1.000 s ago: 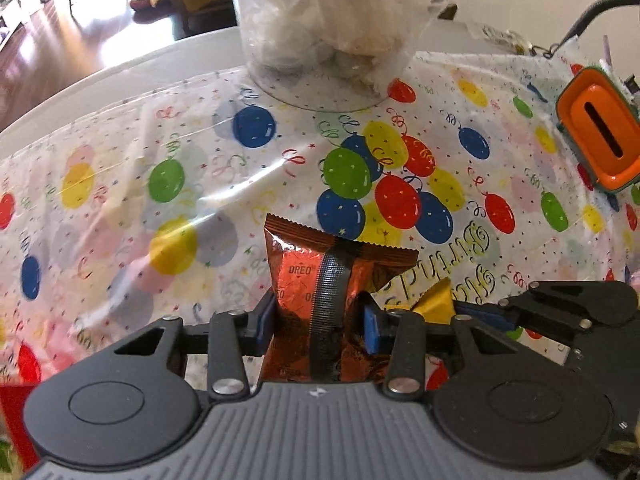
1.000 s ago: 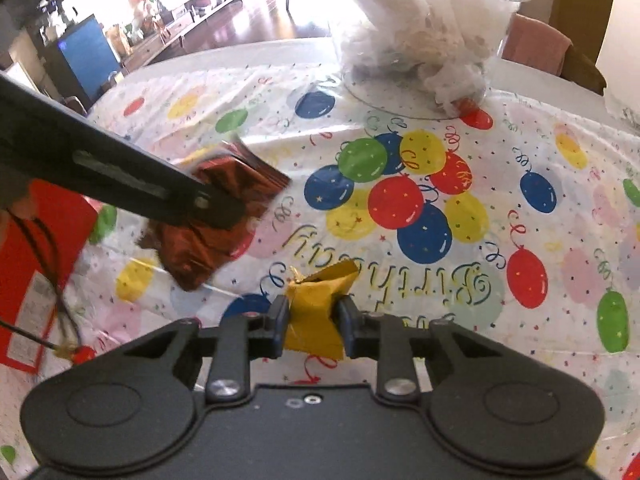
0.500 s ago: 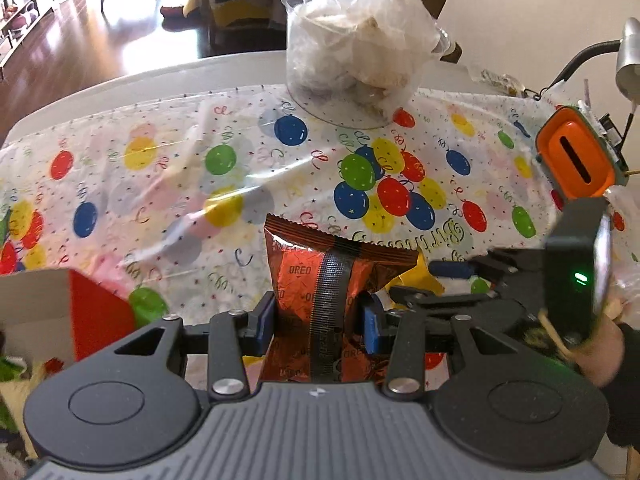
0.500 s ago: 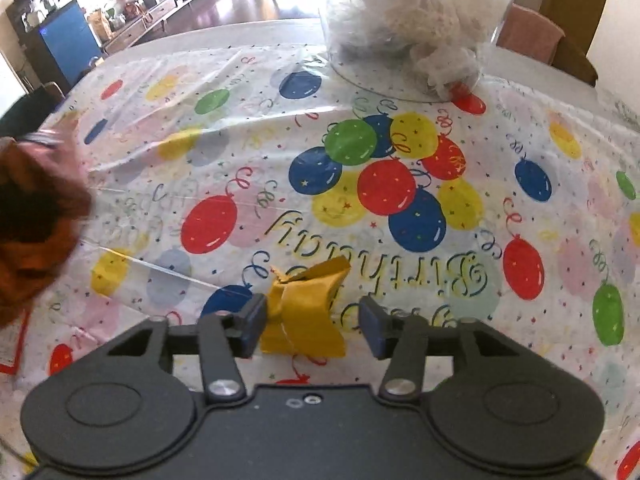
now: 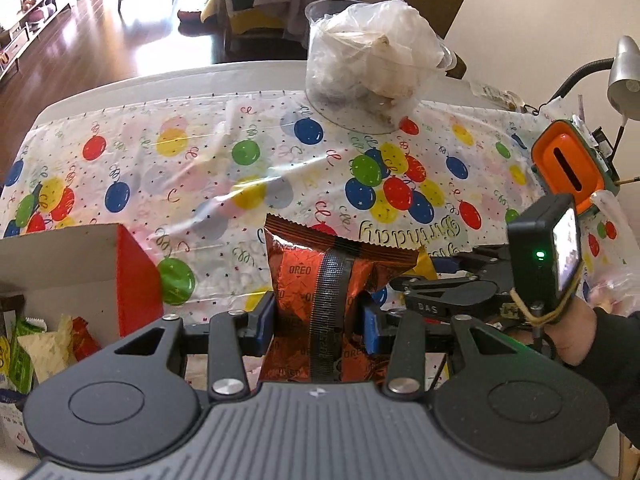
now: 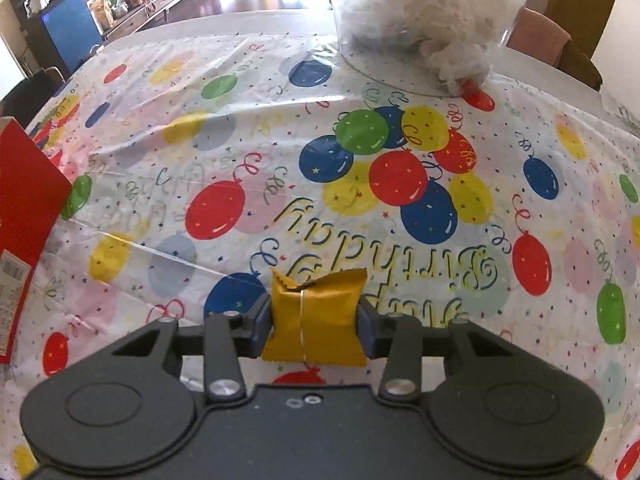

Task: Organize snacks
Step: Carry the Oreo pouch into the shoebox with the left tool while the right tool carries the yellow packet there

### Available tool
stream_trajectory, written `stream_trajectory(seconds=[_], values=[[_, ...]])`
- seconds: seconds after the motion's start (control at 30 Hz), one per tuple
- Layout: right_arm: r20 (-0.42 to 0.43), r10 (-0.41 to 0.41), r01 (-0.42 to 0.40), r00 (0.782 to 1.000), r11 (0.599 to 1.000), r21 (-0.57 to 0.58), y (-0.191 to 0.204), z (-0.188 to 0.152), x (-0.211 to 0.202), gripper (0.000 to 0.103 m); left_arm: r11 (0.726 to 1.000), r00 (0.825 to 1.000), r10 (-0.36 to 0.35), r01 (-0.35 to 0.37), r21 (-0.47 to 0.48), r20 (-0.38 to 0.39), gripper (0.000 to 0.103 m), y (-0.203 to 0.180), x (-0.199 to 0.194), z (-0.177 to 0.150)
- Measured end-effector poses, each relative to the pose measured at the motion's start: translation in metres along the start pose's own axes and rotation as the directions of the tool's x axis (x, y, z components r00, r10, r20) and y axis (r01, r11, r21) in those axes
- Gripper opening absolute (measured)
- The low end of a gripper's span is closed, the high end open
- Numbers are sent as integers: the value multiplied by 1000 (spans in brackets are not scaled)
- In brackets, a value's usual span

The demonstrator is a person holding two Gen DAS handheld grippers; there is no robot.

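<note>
While both grippers carry a snack, the step in hand looks like dropping them into the red box (image 5: 138, 276) at the lower left of the left wrist view, where other packets (image 5: 44, 344) already lie inside. The left gripper (image 5: 318, 320) has its fingers narrowed onto the orange Oreo packet (image 5: 320, 280), held upright at frame centre, blue pads (image 5: 264, 320) pressing both sides. The right gripper (image 6: 314, 326) pinches the small yellow packet (image 6: 316, 312) low at centre of the right wrist view, fingers tight against its sides and creasing its top. To do this well, judged from the layout: swing the Oreo packet left over the box opening, clear the white flap edge, lower before letting go so it does not bounce off the rim; the foil looks slippery and puffy, so grip should not be eased until over the box. The yellow one should wait its turn to avoid the two tools colliding, as they sit close. Against the earlier frames: half a second ago the right fingers stood wide around the yellow packet on the tablecloth (image 6: 224, 80), now they are closed on it. The left view has pulled back and leftwards, more of the box now showing; the clear tub (image 5: 368, 72) sits smaller, upper centre.
</note>
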State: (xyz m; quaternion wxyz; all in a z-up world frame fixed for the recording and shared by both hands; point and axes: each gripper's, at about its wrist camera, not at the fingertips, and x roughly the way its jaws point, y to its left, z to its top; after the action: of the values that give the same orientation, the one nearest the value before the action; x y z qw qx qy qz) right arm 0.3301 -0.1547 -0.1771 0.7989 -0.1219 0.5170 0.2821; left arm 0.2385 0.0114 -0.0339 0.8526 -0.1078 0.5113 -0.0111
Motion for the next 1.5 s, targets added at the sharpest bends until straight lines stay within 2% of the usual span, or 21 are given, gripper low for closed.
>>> stream_trajectory(seconds=[0.33, 0.53, 0.73, 1.13, 1.4, 1.5], values=[[90, 49, -49, 995, 999, -8, 25, -10, -72, 42, 1000, 999, -19, 19, 0, 26, 41, 14, -26, -9], [142, 100, -101, 985, 995, -3, 51, -12, -112, 42, 1000, 999, -4, 4, -8, 40, 41, 37, -49, -17], [173, 144, -140, 974, 990, -36, 92, -9, -133, 42, 1000, 998, 12, -11, -23, 64, 41, 70, -73, -29], [207, 201, -180, 958, 977, -113, 184, 16, -137, 42, 992, 990, 95, -85, -93, 103, 41, 153, -114, -54], [181, 221, -196, 958, 969, -150, 245, 41, -106, 43, 973, 973, 210, -199, -114, 97, 41, 209, -116, -66], [157, 221, -194, 963, 966, -172, 267, 49, -88, 43, 964, 967, 245, -236, -120, 73, 41, 230, -109, -69]])
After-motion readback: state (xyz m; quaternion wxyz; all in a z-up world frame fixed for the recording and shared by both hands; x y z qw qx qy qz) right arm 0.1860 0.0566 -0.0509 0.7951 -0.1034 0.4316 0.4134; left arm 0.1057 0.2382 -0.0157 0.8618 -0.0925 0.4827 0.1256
